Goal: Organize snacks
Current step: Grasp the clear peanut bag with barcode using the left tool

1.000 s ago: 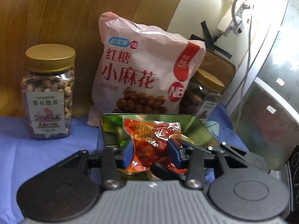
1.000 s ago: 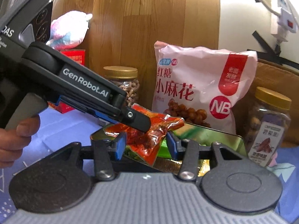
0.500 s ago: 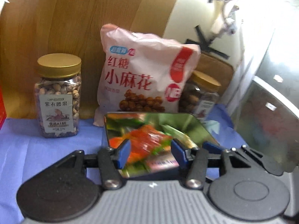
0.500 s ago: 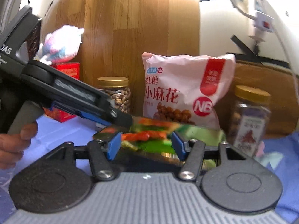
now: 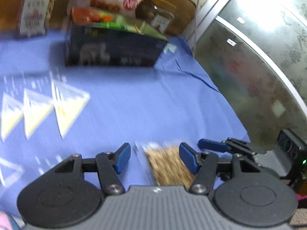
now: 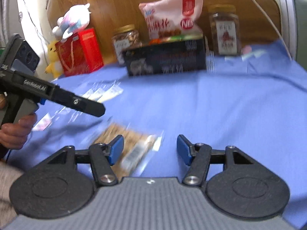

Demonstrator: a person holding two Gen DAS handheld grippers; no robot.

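Observation:
A dark open box (image 5: 113,49) holding red and green snack packets (image 5: 92,18) stands at the back of the blue cloth; it also shows in the right wrist view (image 6: 165,59). A clear packet of brown snacks (image 5: 167,167) lies flat on the cloth between the open jaws of my left gripper (image 5: 155,158). In the right wrist view the same packet (image 6: 132,143) lies by the left finger of my open, empty right gripper (image 6: 150,149). The left gripper (image 6: 92,109) reaches in from the left there.
Behind the box stand a pink snack bag (image 6: 172,22), two gold-lidded nut jars (image 6: 126,38) (image 6: 224,30), a red gift box (image 6: 80,52) and plush toys (image 6: 73,22). Flat clear packets (image 6: 103,93) lie on the cloth at left. A grey appliance (image 5: 259,57) borders the right.
The left gripper let the red packet go into the box and opened. Both grippers pulled back and down from the box, now low over the cloth by the brown snack packet.

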